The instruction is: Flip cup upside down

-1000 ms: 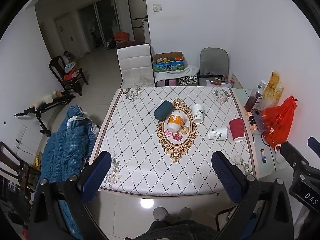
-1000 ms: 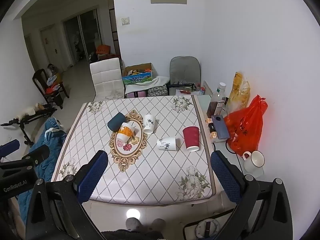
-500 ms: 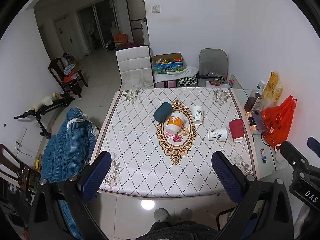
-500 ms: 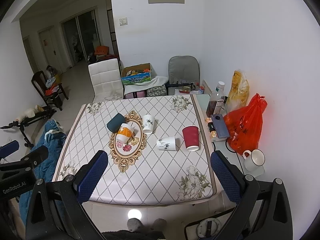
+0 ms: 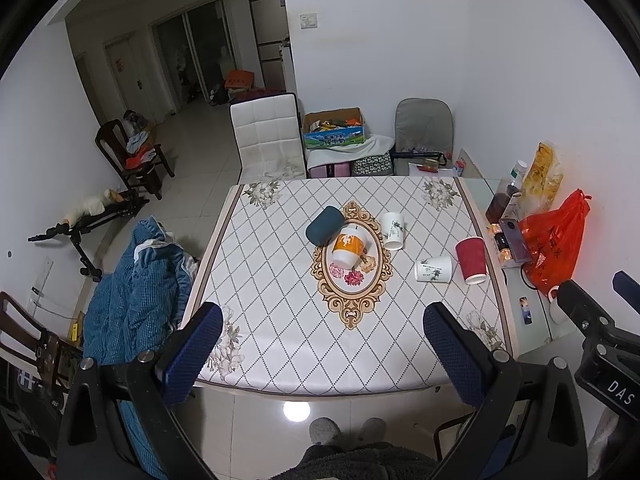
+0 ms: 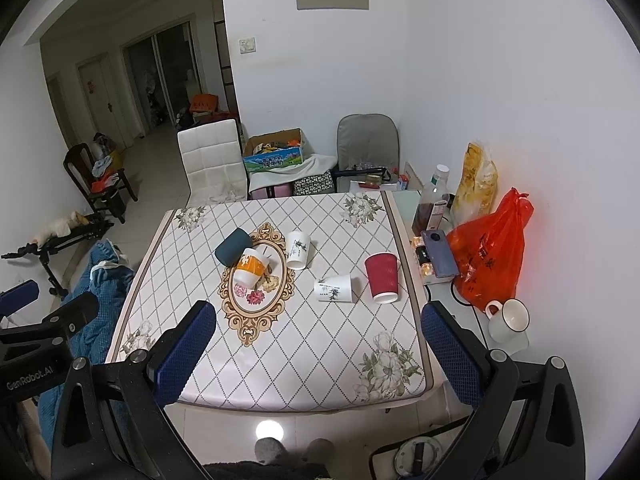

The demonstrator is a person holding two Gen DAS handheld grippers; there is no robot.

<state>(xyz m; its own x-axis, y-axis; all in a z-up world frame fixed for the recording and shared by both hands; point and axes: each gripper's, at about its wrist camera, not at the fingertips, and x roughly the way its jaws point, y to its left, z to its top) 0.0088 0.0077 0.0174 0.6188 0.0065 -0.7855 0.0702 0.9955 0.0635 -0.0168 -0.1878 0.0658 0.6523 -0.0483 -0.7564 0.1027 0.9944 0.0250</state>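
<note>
We hold both tongs, left (image 5: pixel 322 344) and right (image 6: pixel 318 340), wide, empty, well above counter (image 6: pixel 304 360). Cups lie mid-counter: red cup (image 6: pixel 382 278) beside tipped white cup (image 6: pixel 335 288). Risk: crowded cups; our approach may knock neighbour, paper wall may crush.

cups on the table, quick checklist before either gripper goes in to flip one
1. Left gripper open and empty: ok.
2. Right gripper open and empty: ok.
3. Grippers near a cup: not ok, both sit back over the near edge of the table, well short of every cup.
4. Cups with free sides for a grasp: ok for the red cup and the two white printed cups.
5. Orange-and-white cup free: not ok, the dark teal cup lies against it.
6. Which cups are already upside down: cannot tell for the ones that look rim-down.
</note>
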